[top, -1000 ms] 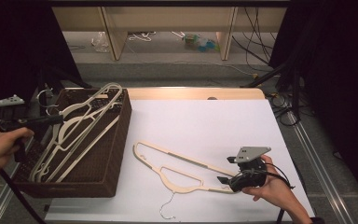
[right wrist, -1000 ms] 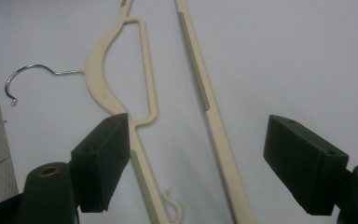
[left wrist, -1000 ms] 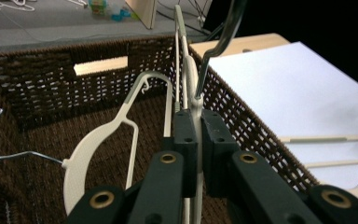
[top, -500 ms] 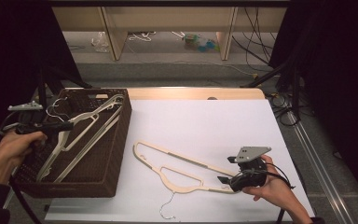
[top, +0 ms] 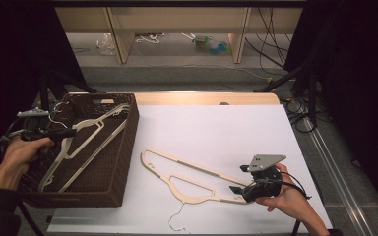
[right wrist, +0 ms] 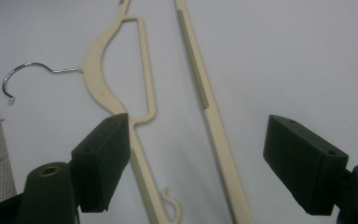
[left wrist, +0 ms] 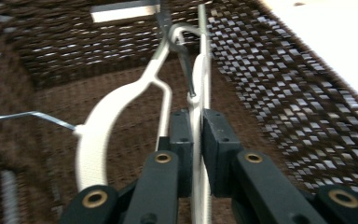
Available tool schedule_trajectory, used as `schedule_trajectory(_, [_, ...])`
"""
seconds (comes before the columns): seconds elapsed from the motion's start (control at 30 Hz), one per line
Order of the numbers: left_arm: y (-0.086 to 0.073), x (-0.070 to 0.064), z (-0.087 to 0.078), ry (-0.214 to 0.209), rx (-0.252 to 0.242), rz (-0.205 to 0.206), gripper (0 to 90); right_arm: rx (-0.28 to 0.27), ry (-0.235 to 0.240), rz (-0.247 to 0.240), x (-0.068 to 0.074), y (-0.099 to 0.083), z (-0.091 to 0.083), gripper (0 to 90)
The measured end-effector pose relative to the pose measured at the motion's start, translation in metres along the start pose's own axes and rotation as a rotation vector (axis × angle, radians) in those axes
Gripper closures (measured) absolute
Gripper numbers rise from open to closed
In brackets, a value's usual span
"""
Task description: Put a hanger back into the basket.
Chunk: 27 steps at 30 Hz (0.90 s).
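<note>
The brown woven basket [top: 123, 162] stands at the left of the white table [top: 216, 132]. Compared with a second ago, the left gripper [top: 54, 133] has moved forward and lower into the basket, carrying the cream hanger [left wrist: 198, 84] pinched between its pressed-together jaws; that hanger now lies deeper, beside another hanger [left wrist: 98, 135]. I judge that it is almost placed and only the release remains. The right gripper [top: 241, 189] has not moved: its jaws are spread wide around the end of the second cream hanger [top: 192, 172] on the table, so this one seems next
</note>
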<state>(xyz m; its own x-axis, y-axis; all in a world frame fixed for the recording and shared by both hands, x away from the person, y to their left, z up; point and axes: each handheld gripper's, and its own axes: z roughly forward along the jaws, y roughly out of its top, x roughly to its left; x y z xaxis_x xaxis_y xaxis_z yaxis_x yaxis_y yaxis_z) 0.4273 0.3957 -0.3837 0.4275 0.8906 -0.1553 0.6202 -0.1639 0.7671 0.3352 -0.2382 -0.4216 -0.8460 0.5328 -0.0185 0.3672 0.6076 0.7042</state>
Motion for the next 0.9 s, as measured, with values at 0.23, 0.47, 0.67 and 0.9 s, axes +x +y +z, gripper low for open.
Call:
schedule_trajectory(0.23, [0.000, 0.012, 0.000, 0.094, -0.008, 0.064, 59.2, -0.001, 0.001, 0.000, 0.000, -0.001, 0.002, 24.0])
schedule_trajectory(0.47, [0.001, 0.010, -0.009, 0.113, -0.032, 0.071, 52.9, 0.001, 0.001, 0.002, 0.001, 0.000, 0.002, 23.9])
schedule_trajectory(0.67, [0.004, -0.019, -0.023, 0.168, -0.099, -0.011, 40.3, -0.003, -0.002, 0.003, 0.000, 0.000, 0.001, 23.9])
schedule_trajectory(0.9, [0.006, -0.067, -0.045, 0.103, -0.169, 0.066, 30.7, -0.001, 0.000, 0.003, 0.001, 0.000, 0.002, 23.6])
